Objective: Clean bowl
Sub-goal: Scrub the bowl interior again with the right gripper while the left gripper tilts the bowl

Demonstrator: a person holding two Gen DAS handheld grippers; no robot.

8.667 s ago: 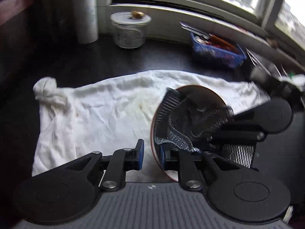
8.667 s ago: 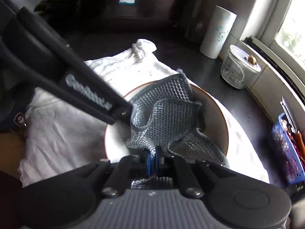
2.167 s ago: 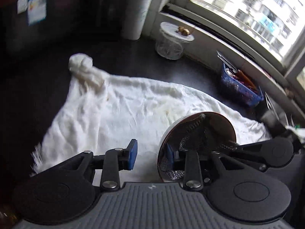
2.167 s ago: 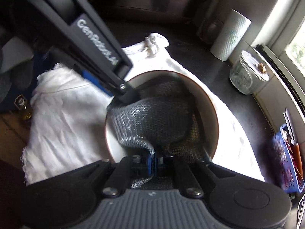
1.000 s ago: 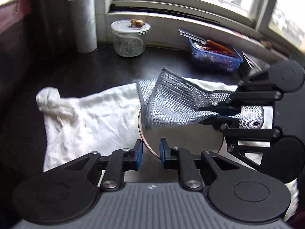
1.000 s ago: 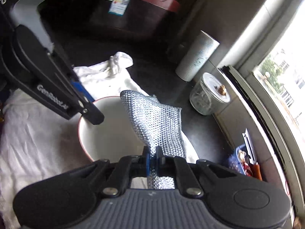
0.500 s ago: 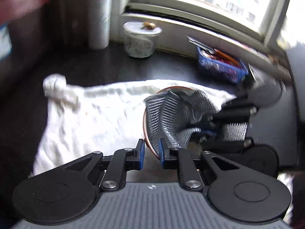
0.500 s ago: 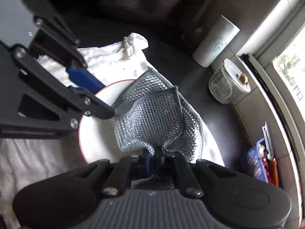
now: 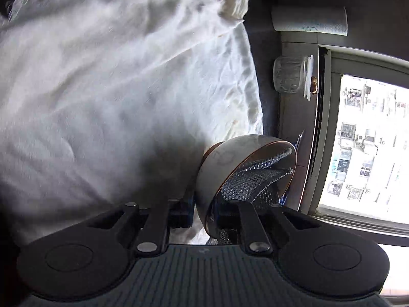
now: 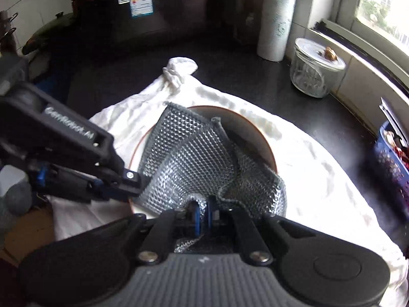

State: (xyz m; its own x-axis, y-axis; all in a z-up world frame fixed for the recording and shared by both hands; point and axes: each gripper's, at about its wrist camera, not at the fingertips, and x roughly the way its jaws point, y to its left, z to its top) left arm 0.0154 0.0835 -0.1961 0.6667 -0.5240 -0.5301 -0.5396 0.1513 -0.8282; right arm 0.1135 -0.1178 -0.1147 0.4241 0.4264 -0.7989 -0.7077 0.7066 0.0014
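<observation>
A white bowl (image 9: 225,161) with a brown rim is tipped on its side over the white cloth (image 9: 115,89). My left gripper (image 9: 203,215) is shut on the bowl's rim, one finger outside and one inside. In the right wrist view the bowl (image 10: 258,138) holds a grey mesh scrubbing cloth (image 10: 194,163). My right gripper (image 10: 203,217) is shut on the lower edge of this mesh cloth, right at the bowl's near rim. The left gripper (image 10: 127,181) shows there at the bowl's left rim. The mesh cloth (image 9: 255,179) also shows inside the bowl in the left wrist view.
A paper towel roll (image 10: 276,23) and a lidded glass jar (image 10: 315,69) stand at the back of the dark counter (image 10: 230,66) by the window. A blue basket (image 10: 391,153) with utensils sits at the right. The white cloth has a knotted corner (image 10: 179,71).
The left gripper has rolled hard, tipping the bowl onto its side. The mesh cloth, lifted above the bowl a second ago, is back down inside it in the right gripper.
</observation>
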